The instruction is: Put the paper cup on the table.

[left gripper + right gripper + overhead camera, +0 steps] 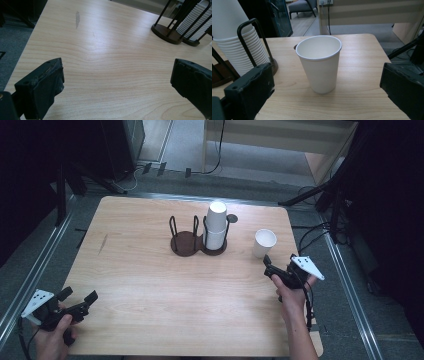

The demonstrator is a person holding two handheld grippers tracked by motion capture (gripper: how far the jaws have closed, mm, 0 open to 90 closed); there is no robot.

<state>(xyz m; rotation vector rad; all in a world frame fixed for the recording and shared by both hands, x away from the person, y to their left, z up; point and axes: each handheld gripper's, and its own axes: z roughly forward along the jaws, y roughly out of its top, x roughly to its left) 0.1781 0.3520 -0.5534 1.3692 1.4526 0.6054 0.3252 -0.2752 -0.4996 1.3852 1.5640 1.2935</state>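
Bench point(150, 285) of pale wood, rounded corners, faint dark smudge point(103, 243) toward far-left part. Left gripper point(80, 301) at near-left corner, held in left hand point(50, 340), jaws spread wide, nothing between; grey three-cornered plate on top. Same in left gripper view: left gripper point(117, 75) w/ jaws far apart over bare wood, smudge point(77, 18) further off, holder base at upper right. Mid bench, toward far edge: dark two-ring cup holder point(196, 242) w/ upright wire posts; left ring vacant, right ring carrying tall stack of white paper cups point(216, 226), upside down. Small dark disc point(232, 219) just behind stack on bench. Right of holder, apart from it: single white paper cup point(264, 242), upright, mouth up, standing free on bench. Right gripper point(269, 267) just near side of that cup, in right hand point(292, 295), jaws released, not touching cup. Right gripper view: right gripper point(327, 82) w/ cup point(320, 62) centred between spread jaws but further off, gaps both sides; stack point(235, 37) & a holder post point(262, 37) at left.
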